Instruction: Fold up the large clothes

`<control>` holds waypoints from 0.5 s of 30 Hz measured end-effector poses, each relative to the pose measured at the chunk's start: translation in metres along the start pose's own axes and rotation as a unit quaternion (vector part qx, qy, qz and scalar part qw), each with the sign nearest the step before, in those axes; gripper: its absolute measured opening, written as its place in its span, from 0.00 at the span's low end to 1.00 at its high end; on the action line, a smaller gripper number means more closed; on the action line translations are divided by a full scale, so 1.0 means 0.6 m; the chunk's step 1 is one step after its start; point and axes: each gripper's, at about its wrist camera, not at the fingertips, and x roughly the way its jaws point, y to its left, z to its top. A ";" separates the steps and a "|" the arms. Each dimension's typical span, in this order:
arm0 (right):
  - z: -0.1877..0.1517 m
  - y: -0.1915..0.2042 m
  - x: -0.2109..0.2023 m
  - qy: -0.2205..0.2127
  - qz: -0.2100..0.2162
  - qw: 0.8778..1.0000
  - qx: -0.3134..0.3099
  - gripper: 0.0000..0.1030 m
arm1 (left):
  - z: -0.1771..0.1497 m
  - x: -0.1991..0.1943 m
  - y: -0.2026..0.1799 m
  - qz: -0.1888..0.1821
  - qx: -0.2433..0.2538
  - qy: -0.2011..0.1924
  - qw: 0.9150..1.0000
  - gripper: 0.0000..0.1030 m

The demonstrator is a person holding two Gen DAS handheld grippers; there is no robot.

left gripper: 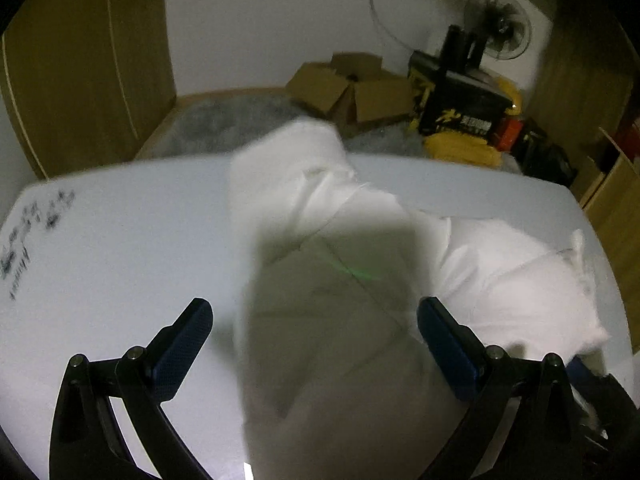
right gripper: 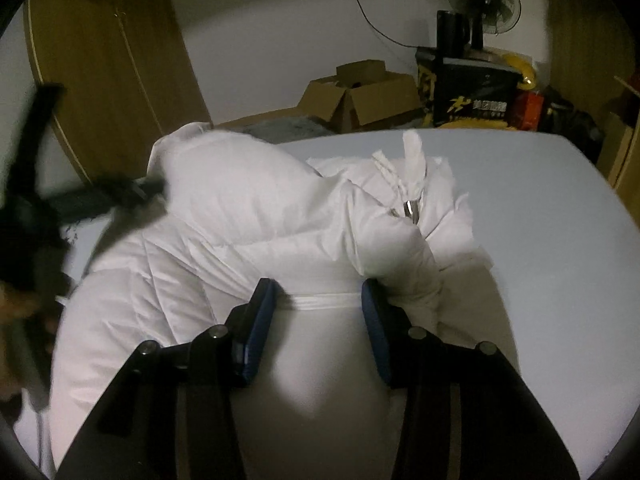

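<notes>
Lying bunched on white table [right gripper: 560, 200], white jacket [right gripper: 224, 208]; both grippers open

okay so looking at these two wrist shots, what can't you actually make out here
- Left wrist view: the white jacket is blurred and shadowed between the open left tongs; its folds are unreadable.
- Right wrist view: the left tongs' tips disappear behind the jacket.
- Left wrist view: writing on the table is too blurred.

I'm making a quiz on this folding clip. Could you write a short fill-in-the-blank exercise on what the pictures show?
1. The padded jacket on the table is ____ in colour.
2. The left gripper has its jaws wide ____.
3. Behind the table, an open ____ box sits on the floor.

Missing words: white; open; cardboard
</notes>
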 end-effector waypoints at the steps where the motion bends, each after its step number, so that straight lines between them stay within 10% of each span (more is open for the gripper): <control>1: -0.002 -0.002 0.003 -0.002 0.006 1.000 0.001 0.45 | -0.008 0.011 0.009 -0.006 -0.017 -0.001 1.000 1.00; 15: 0.005 0.002 0.060 0.016 0.018 1.000 0.001 0.45 | -0.039 0.083 0.032 0.013 -0.039 0.018 0.999 1.00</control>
